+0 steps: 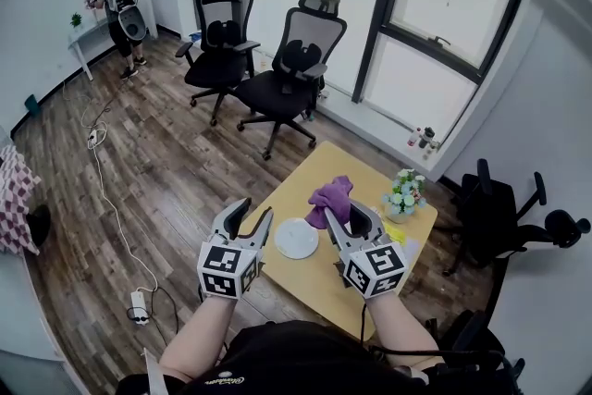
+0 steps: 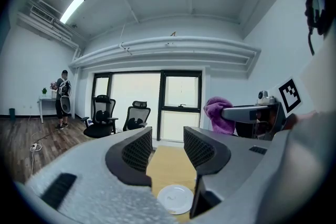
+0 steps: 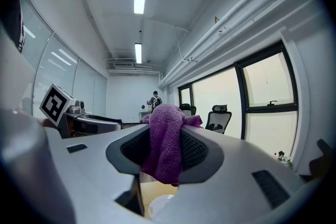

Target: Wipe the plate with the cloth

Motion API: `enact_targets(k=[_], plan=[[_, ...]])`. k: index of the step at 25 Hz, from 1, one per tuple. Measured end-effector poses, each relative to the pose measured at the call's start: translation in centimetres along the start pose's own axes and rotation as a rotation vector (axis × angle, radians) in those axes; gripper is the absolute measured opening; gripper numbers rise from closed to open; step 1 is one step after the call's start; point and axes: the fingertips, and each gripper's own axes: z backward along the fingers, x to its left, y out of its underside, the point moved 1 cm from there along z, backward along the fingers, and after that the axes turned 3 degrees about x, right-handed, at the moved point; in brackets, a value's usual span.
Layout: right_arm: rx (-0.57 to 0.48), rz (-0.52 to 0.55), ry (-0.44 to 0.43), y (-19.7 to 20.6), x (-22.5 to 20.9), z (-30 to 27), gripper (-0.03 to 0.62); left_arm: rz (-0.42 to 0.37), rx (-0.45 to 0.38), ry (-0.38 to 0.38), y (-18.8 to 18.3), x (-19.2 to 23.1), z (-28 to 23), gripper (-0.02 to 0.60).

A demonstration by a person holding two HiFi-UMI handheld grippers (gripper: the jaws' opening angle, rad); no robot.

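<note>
Jaws: right gripper (image 3: 166,150) clamps cloth (image 3: 167,131), hanging lengthwise down; left gripper (image 2: 168,140) apart.

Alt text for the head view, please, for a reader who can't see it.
The right tool grips a purple cloth above a yellow table, beside a white plate lying on it. The left tool hangs open and empty at the plate's other side; office chairs stand beyond.

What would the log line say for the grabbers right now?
left gripper: open, empty | right gripper: shut on purple cloth | plate: on table, cloth not touching it
</note>
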Motion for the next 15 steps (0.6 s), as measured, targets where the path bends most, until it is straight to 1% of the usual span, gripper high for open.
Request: enact_targets(k=[3, 15], plan=[[0.007, 0.003, -0.008, 0.18, 0.19, -0.19, 0.141, -0.004, 0.0, -0.002, -0.01, 0.23, 0.06, 0.175], [0.023, 0.006, -0.025, 0.56, 0.19, -0.19, 0.141, 0.001, 0.004, 0.014, 0.33, -0.4, -0.35, 0.175]])
